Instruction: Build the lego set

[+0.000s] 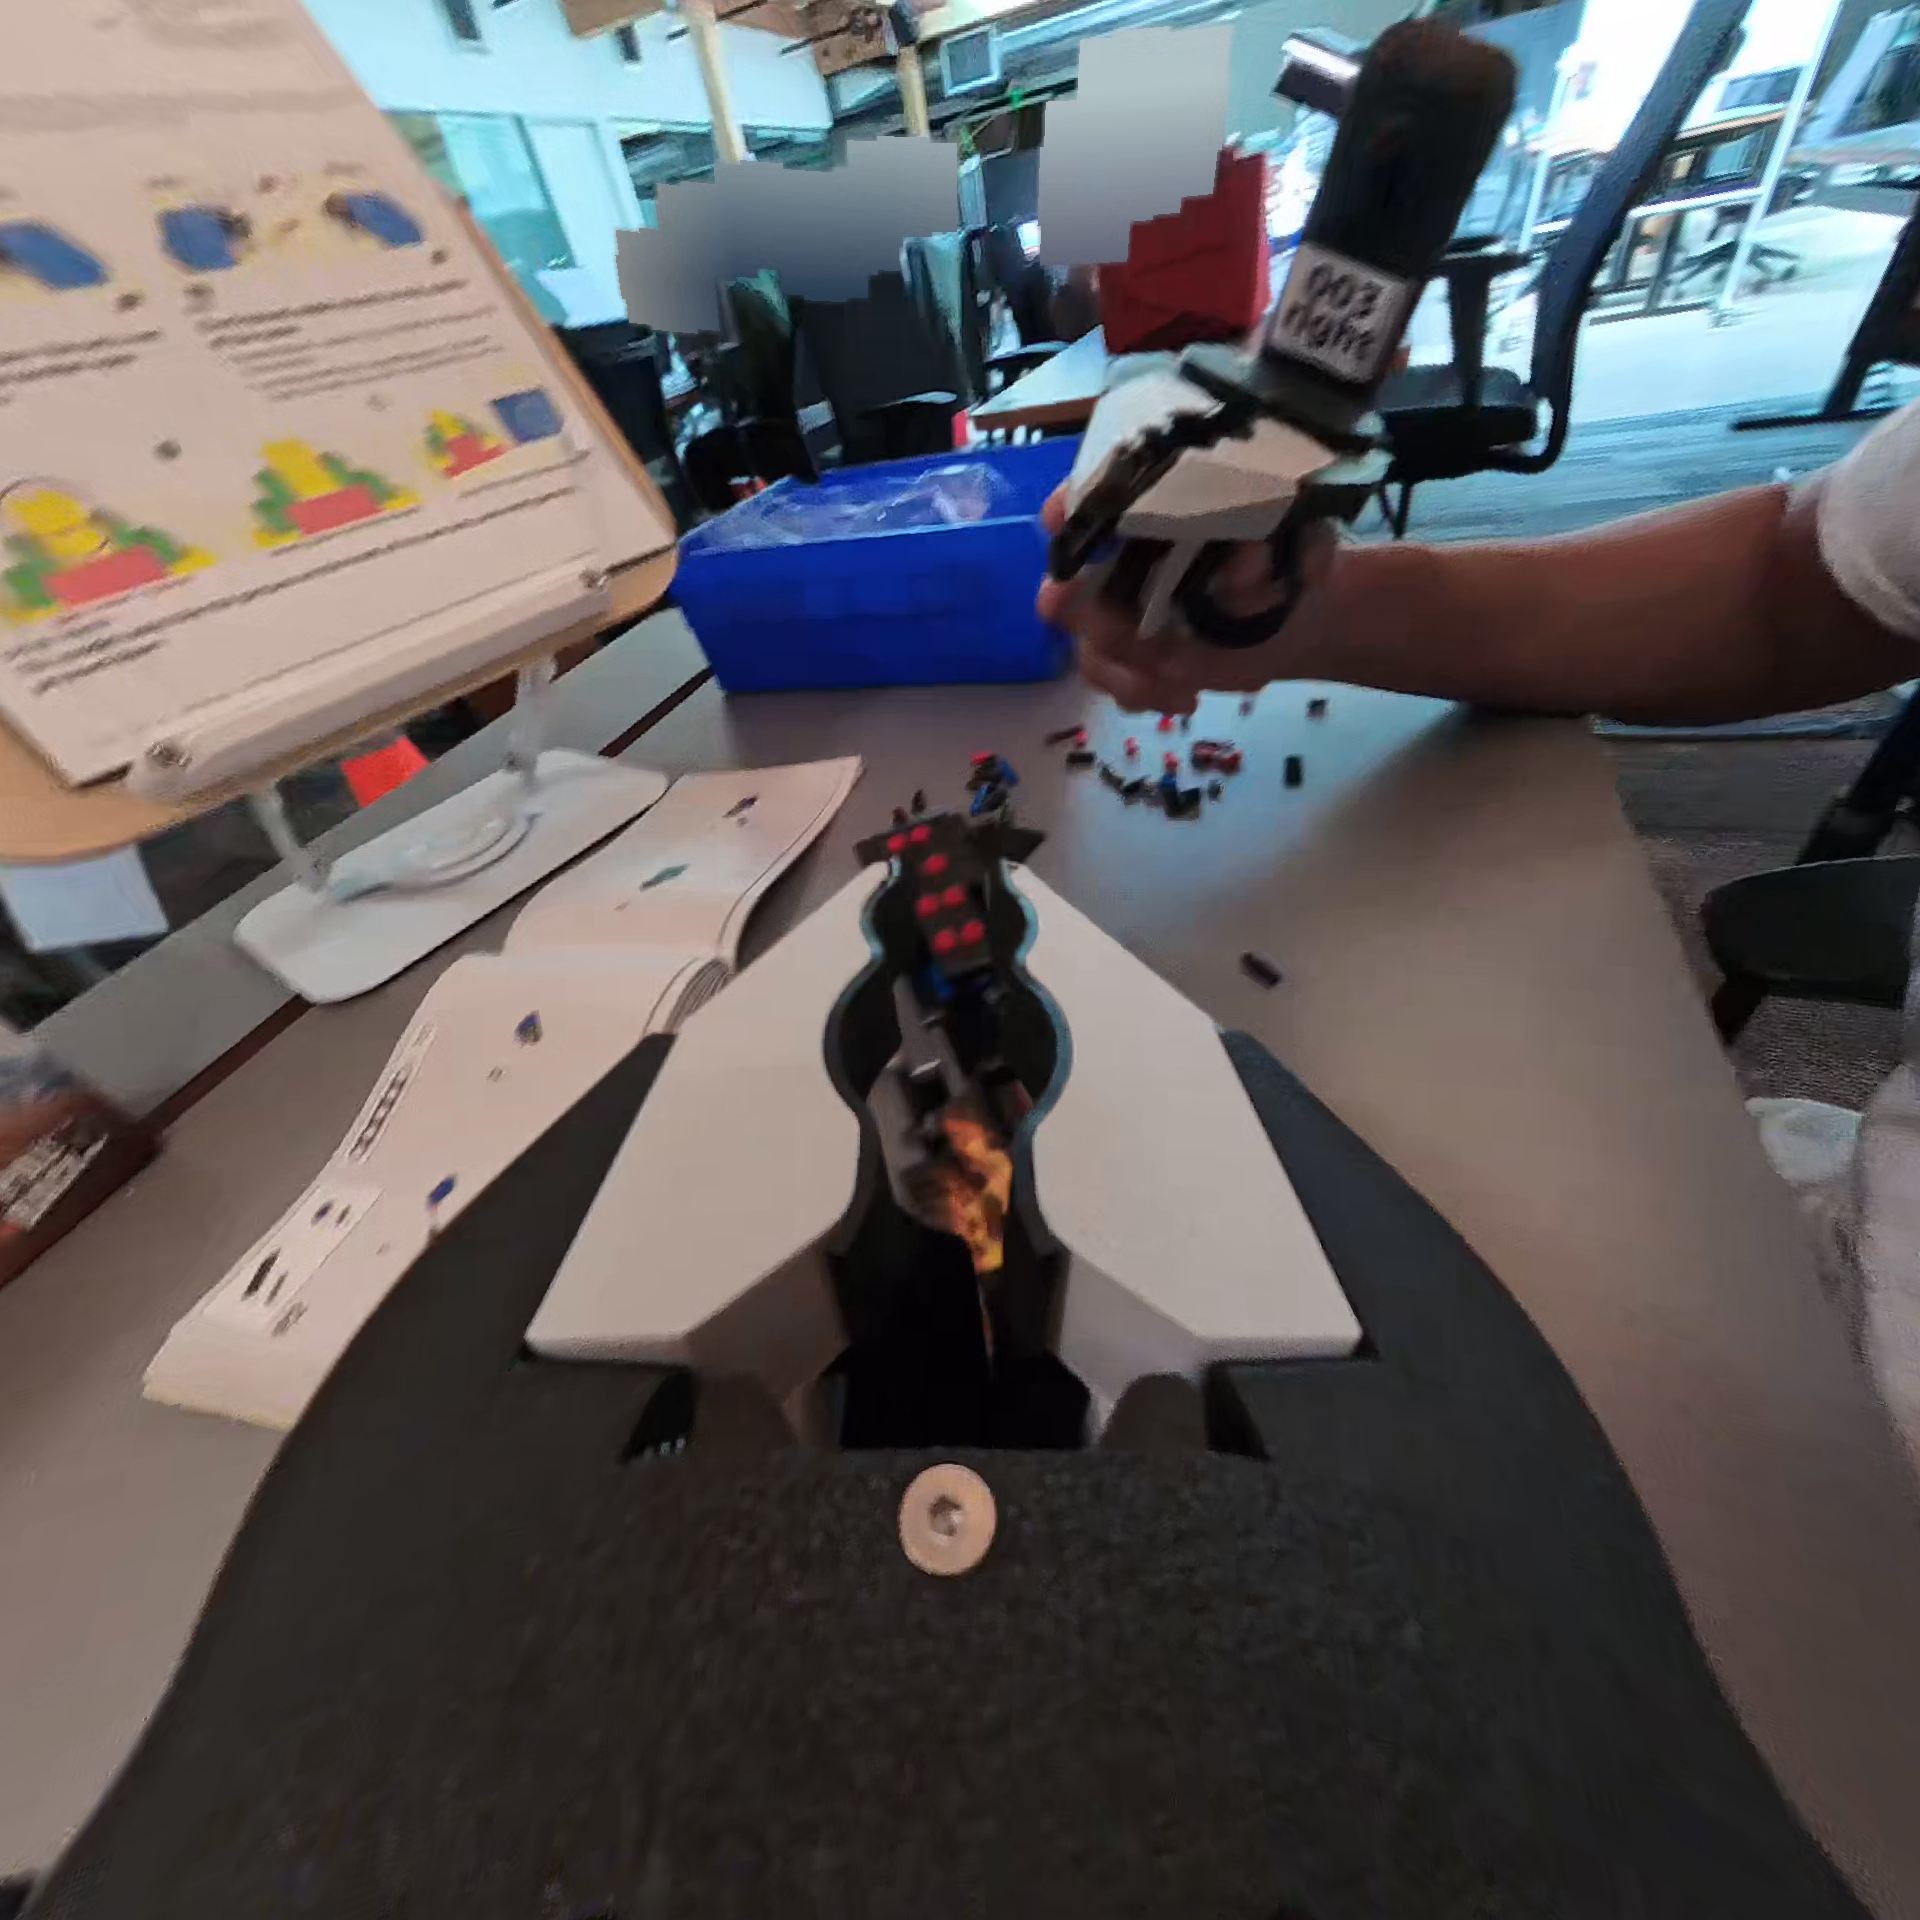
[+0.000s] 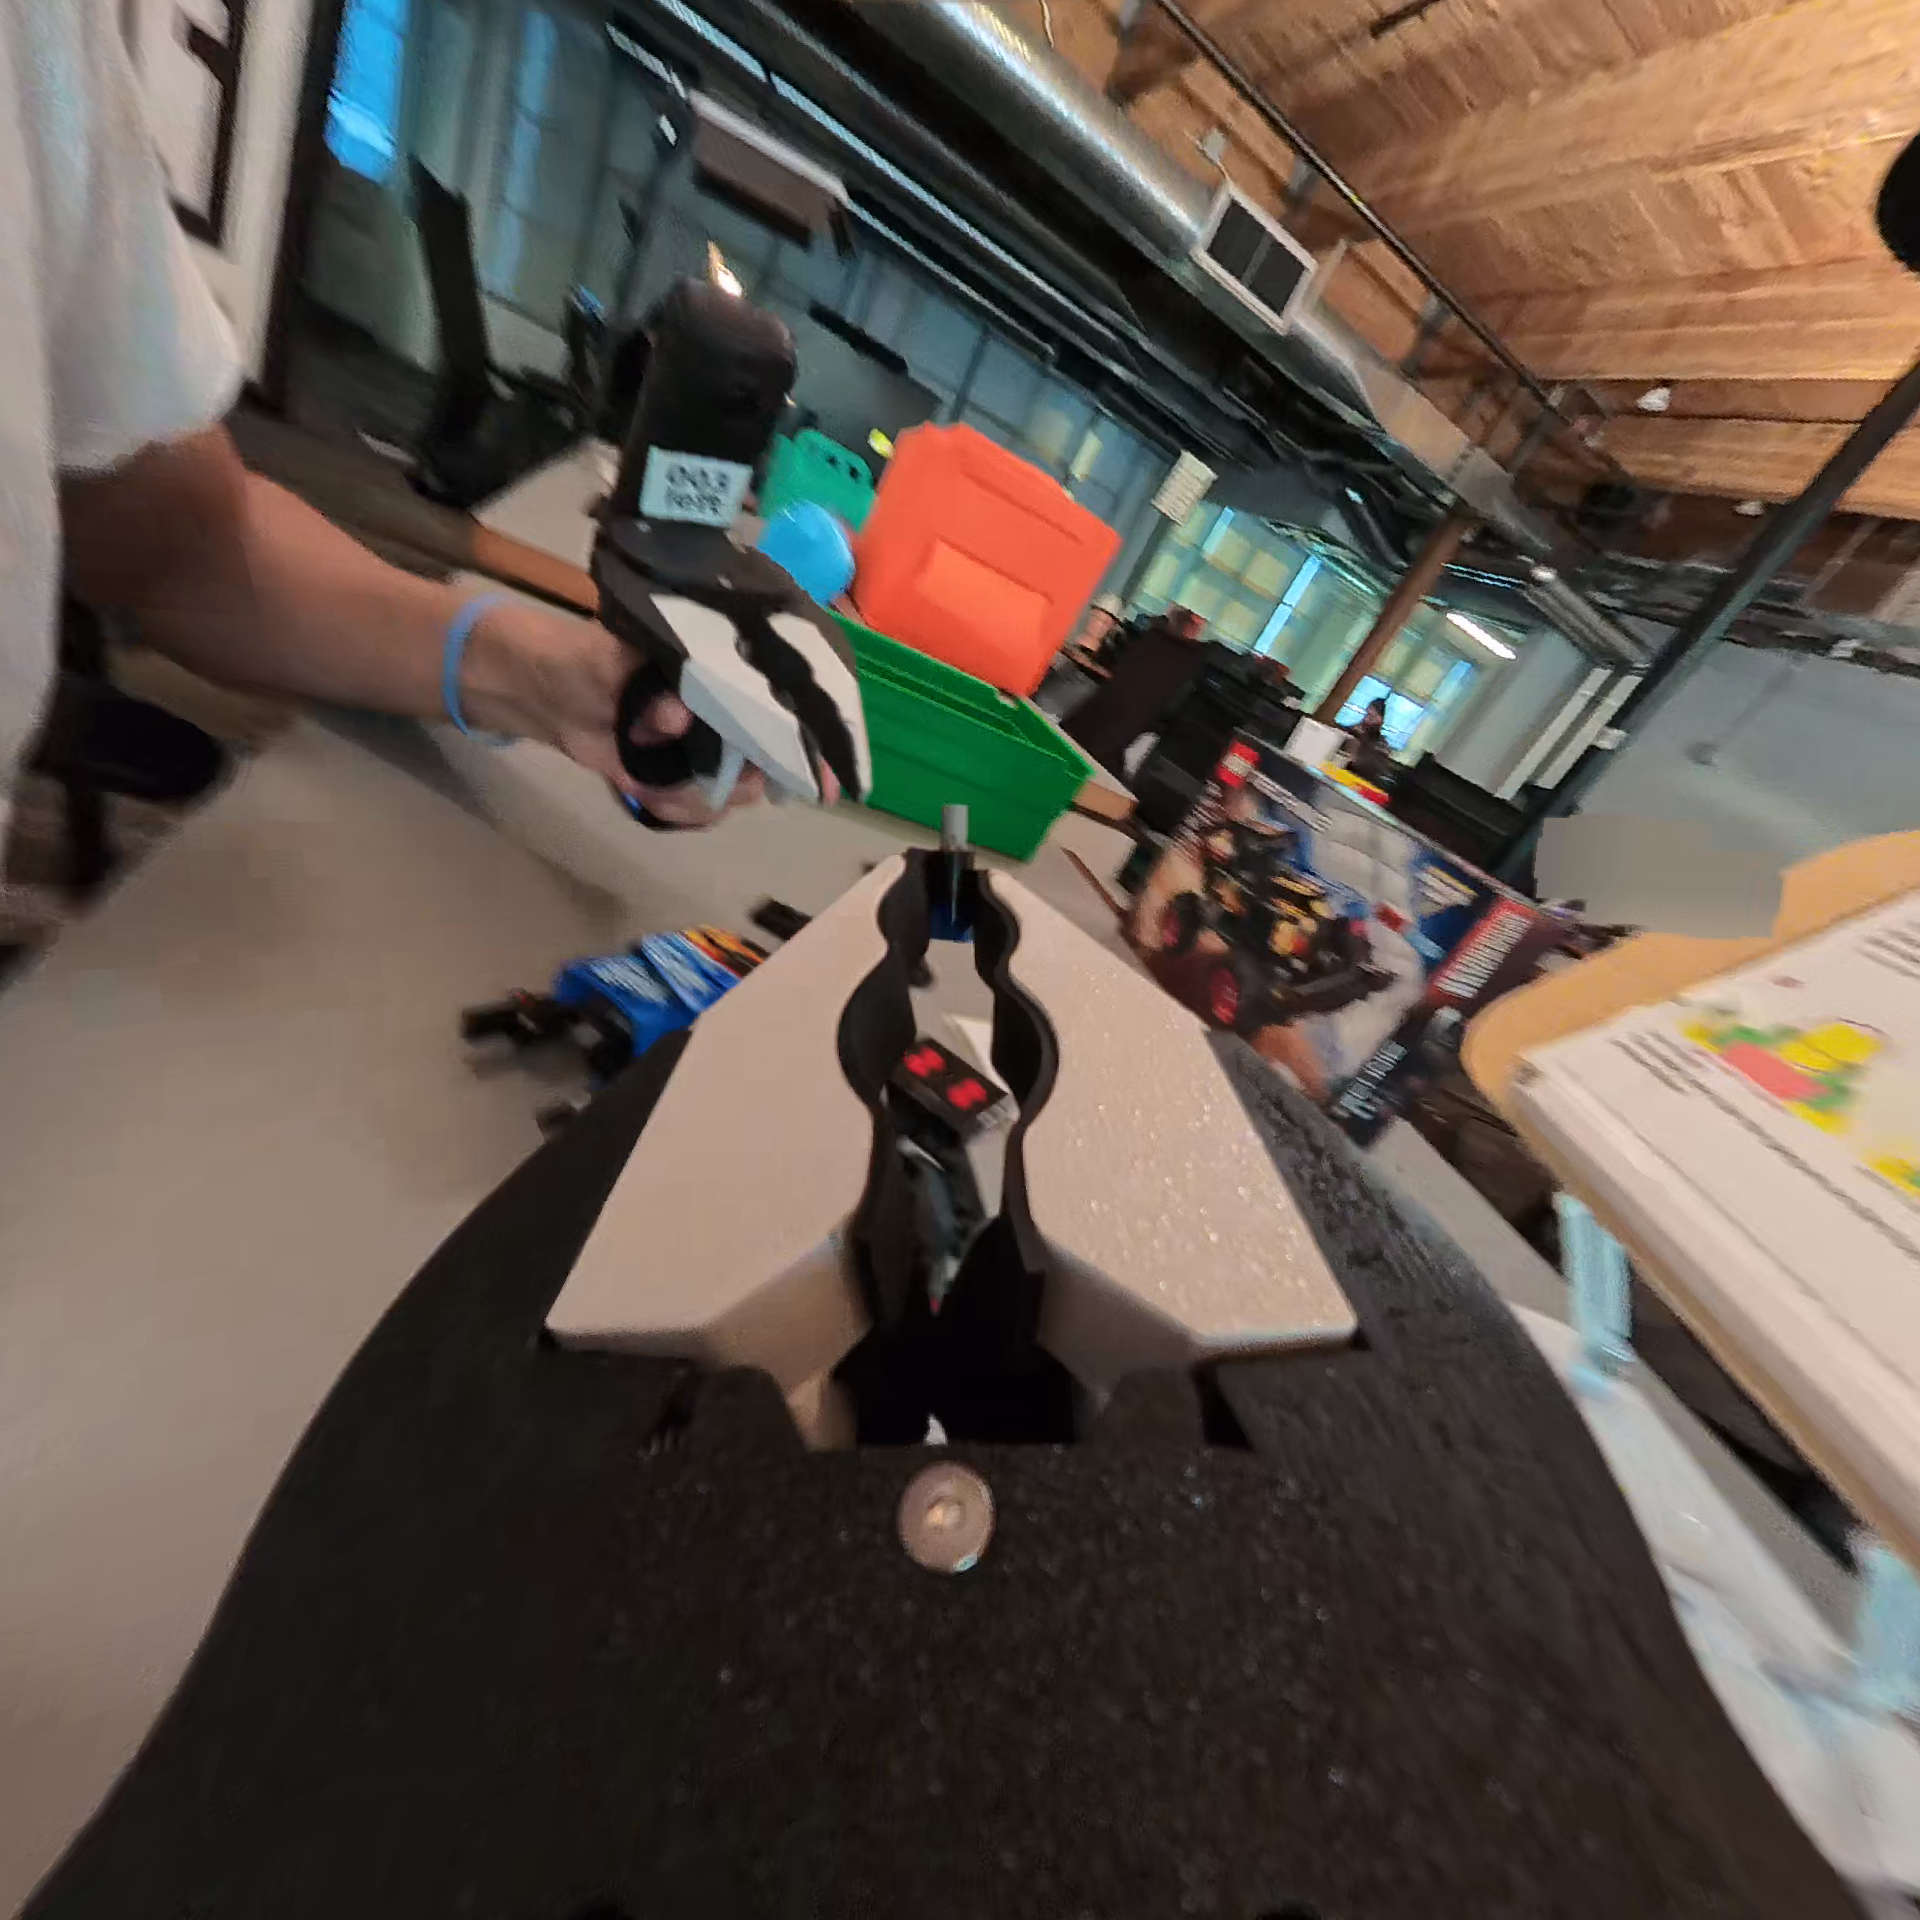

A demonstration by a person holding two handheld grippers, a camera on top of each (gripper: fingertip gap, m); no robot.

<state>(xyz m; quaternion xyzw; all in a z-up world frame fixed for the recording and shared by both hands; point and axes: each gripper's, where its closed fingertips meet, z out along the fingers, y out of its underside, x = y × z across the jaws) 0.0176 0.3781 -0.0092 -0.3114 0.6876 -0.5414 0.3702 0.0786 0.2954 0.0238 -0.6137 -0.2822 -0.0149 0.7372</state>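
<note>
My left gripper (image 1: 948, 883) is shut on a black lego assembly (image 1: 940, 914) with red pins, blue and grey parts and an orange flame piece, held above the grey table (image 1: 1403, 1039). My right gripper (image 2: 948, 883) is shut on a small lego piece (image 2: 953, 842) with a grey axle and a blue part poking out past the tips. A black part with red pins (image 2: 951, 1101) shows in the gap behind. In the left wrist view the right gripper (image 1: 1075, 551) is raised at the upper right. In the right wrist view the left gripper (image 2: 847, 769) is at the upper left.
A stand with an instruction sheet (image 1: 260, 416) and an open booklet (image 1: 644, 935) are on the left. A blue bin (image 1: 873, 603) stands at the back with loose pieces (image 1: 1153, 769) before it. A blue part with flame stickers (image 2: 644, 987), a green bin (image 2: 966, 758) and the lego box (image 2: 1330, 935) are nearby.
</note>
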